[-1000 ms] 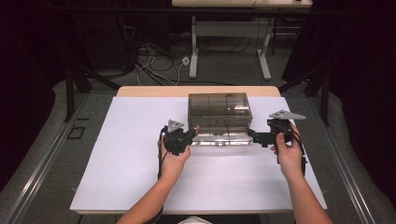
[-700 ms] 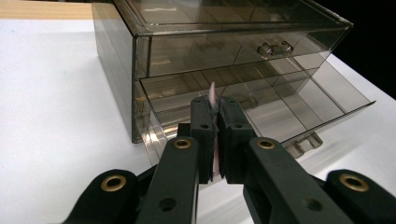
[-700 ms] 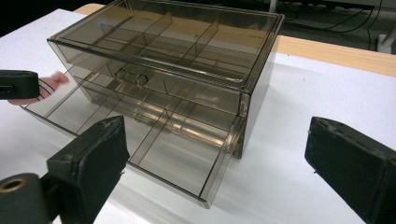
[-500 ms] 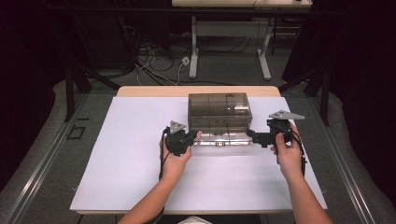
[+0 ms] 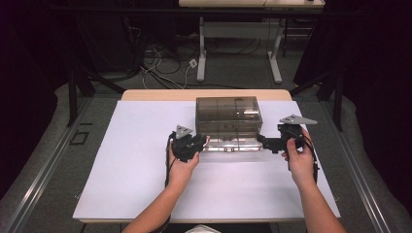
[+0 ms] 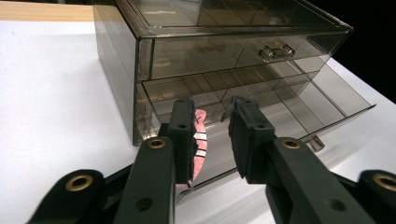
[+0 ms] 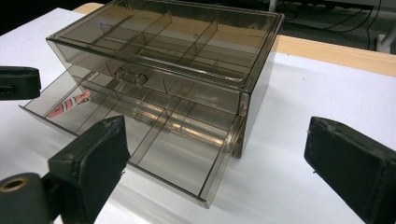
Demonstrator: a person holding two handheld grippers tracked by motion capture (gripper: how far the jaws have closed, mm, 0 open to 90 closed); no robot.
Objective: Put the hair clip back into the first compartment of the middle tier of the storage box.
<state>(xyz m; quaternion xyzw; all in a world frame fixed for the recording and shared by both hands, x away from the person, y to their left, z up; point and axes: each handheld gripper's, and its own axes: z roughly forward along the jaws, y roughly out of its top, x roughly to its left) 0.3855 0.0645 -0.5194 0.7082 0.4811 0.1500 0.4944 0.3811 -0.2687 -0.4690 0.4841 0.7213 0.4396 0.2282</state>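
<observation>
No text, label, brand or number can be read. The pink item (image 6: 200,140) lying in the open drawer (image 6: 280,116), just beside the left gripper (image 6: 212,135), bears small dark marks too blurred to read.

The table (image 5: 121,194) fills the lower middle of the high view, with the box (image 5: 228,114) on it just above centre. Its lower drawer (image 5: 231,144) sticks out below it, toward the bottom of the frame. In the drawer's left end lies a crayon (image 7: 70,104). The left gripper (image 5: 200,144) sits at the drawer's left end, over the crayon; the right gripper (image 5: 261,141) sits at its right end. Desk legs (image 5: 201,53) stand beyond the table, at upper centre.
</observation>
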